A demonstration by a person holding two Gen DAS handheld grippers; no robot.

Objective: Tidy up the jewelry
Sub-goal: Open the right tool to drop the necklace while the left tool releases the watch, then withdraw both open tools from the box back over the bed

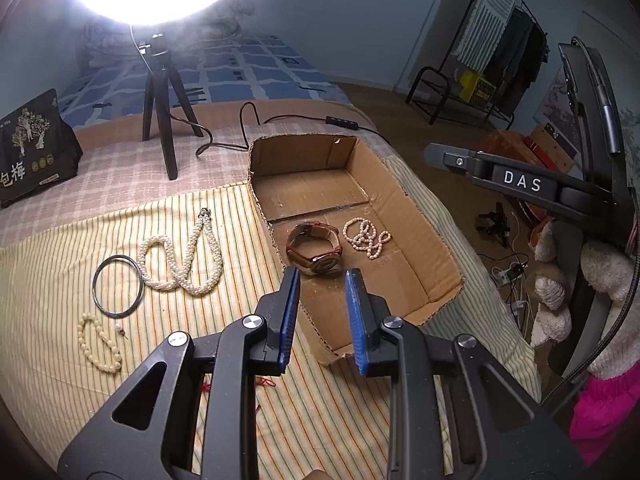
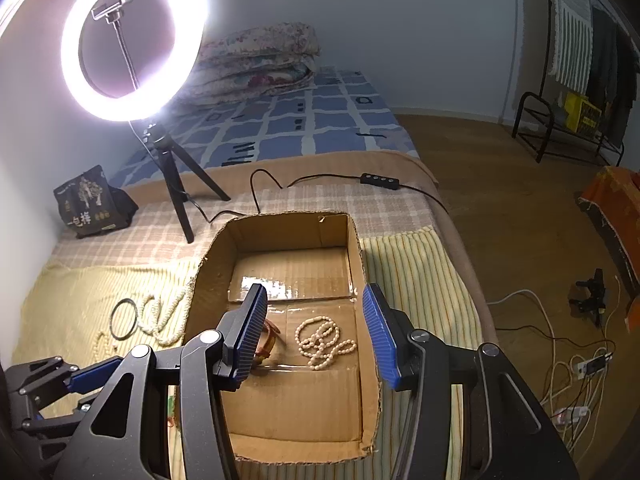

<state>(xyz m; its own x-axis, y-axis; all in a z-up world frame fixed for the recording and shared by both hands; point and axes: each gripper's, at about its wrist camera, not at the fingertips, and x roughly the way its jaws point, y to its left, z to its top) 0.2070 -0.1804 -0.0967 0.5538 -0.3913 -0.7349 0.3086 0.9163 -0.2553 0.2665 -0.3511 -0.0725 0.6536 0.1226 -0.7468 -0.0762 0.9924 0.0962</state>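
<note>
The left gripper (image 1: pixel 322 276) is matte black plastic, built of angular linkage arms with triangular cut-outs. Round silver screws mark its pivots, two on each side. Its two fingers (image 1: pixel 289 316) carry ribbed blue pads on their inner faces. The right gripper (image 2: pixel 316 292) is of the same make: black arms, silver pivot screws, blue ribbed pads on the fingers (image 2: pixel 379 334). In the left wrist view its black side bears the white letters "DAS" beside a small screw.
</note>
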